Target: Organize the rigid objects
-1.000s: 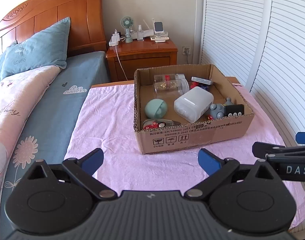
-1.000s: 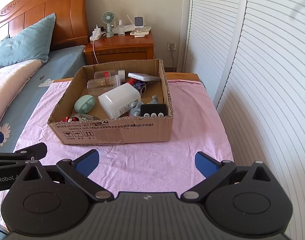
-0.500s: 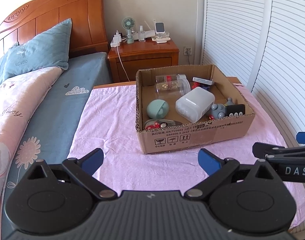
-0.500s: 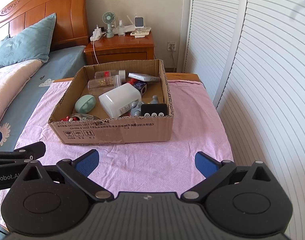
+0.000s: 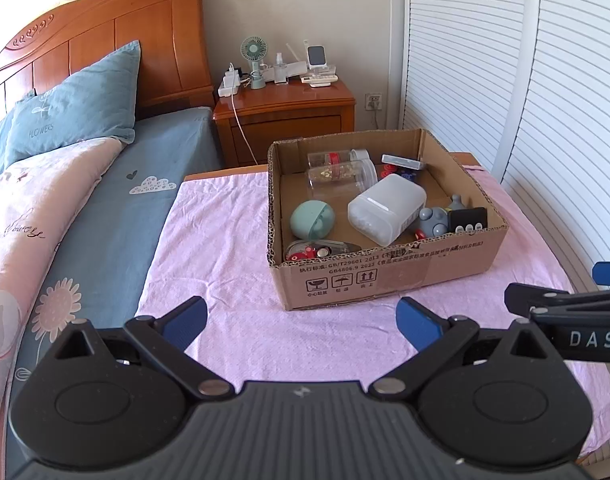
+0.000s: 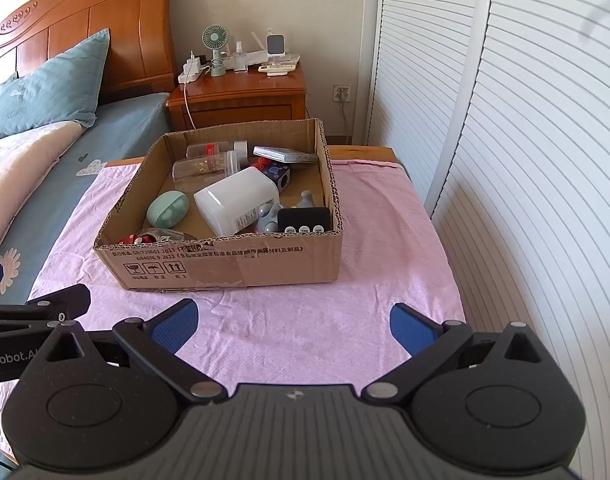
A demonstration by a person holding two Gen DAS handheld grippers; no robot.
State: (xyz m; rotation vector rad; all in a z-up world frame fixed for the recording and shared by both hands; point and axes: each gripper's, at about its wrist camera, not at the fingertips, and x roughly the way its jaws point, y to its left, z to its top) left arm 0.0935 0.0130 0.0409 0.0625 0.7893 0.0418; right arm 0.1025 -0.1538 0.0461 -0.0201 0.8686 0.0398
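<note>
A cardboard box (image 5: 385, 276) sits on the pink cloth (image 5: 233, 280) covering a small table, and the rigid objects are jumbled inside it: a white plastic container (image 5: 387, 208) lies on its side across the middle, a mint egg-shaped case (image 5: 312, 219) rests to its left, two clear jars (image 5: 341, 168) lie against the far wall, and a grey toy (image 5: 433, 220) and a black device with white buttons (image 5: 467, 220) crowd the near right corner. Both grippers hover low over the cloth, short of the box. The left gripper (image 5: 301, 320) has its blue-padded fingers spread wide and empty; the right gripper (image 6: 291, 322) is likewise wide and empty, just beside it.

The likely trouble is the pile itself: the white container leans on smaller pieces, so lifting it may send them sliding. The clear jars look smooth and round and could roll out of a pinch. A finger catching the corrugated rim could drag the light box across the cloth.
</note>
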